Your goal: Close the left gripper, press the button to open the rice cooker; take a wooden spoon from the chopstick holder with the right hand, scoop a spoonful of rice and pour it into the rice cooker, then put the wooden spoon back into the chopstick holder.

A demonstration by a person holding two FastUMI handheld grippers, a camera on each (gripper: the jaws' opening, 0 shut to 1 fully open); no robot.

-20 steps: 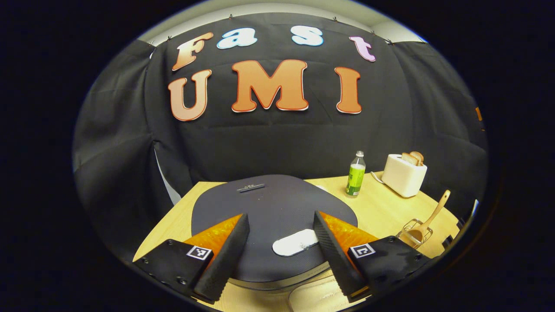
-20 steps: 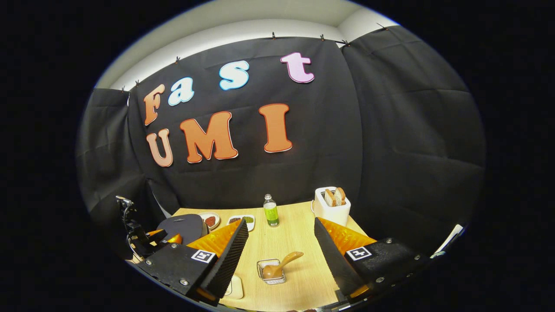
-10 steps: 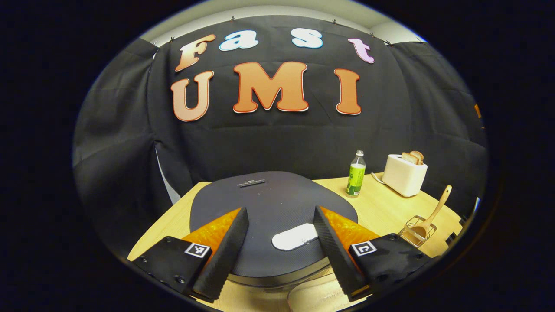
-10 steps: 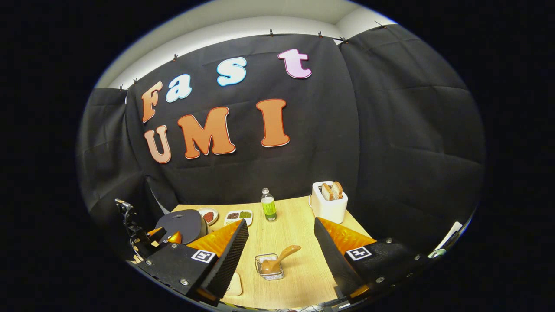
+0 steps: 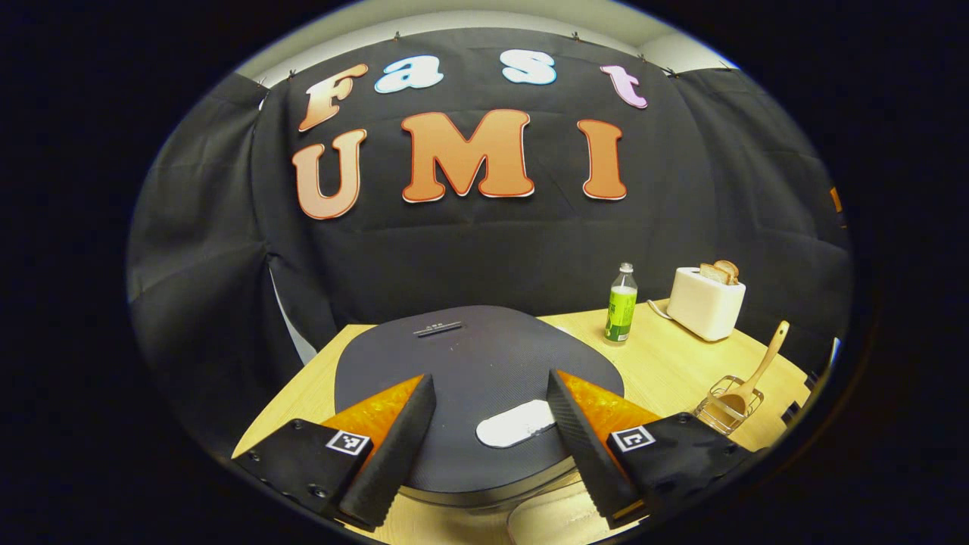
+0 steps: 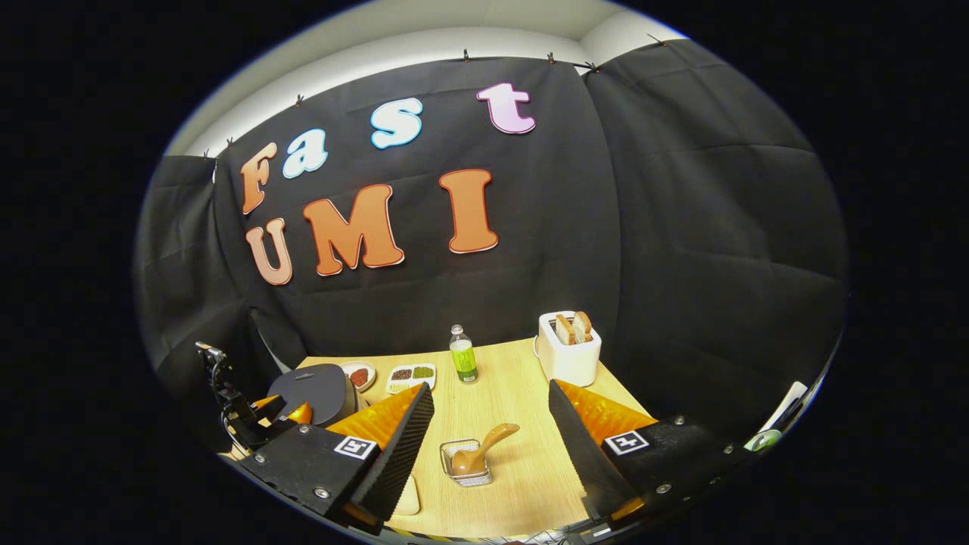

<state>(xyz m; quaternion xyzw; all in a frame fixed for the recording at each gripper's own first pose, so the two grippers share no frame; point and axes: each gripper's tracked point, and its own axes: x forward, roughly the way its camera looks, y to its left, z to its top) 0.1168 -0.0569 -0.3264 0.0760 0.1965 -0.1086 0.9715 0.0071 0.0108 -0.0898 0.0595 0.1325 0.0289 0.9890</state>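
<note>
Wooden table [image 6: 500, 409] (black cloth walls); left gripper [image 5: 488, 446] and right gripper [image 6: 484, 446] gape wide, empty.

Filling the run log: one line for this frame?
left gripper: open above rice cooker button | lid shut | right gripper: open | wooden spoon in chopstick holder

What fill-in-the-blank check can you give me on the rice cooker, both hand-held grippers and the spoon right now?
1. The rice cooker lid is ____.
2. The left hand-held gripper hovers over the lid with its fingers ____.
3. The wooden spoon stands in the ____, its handle leaning out.
4. On the table, the green bottle stands between the divided dish and the ____.

Missing words: closed; open; chopstick holder; toaster
</note>
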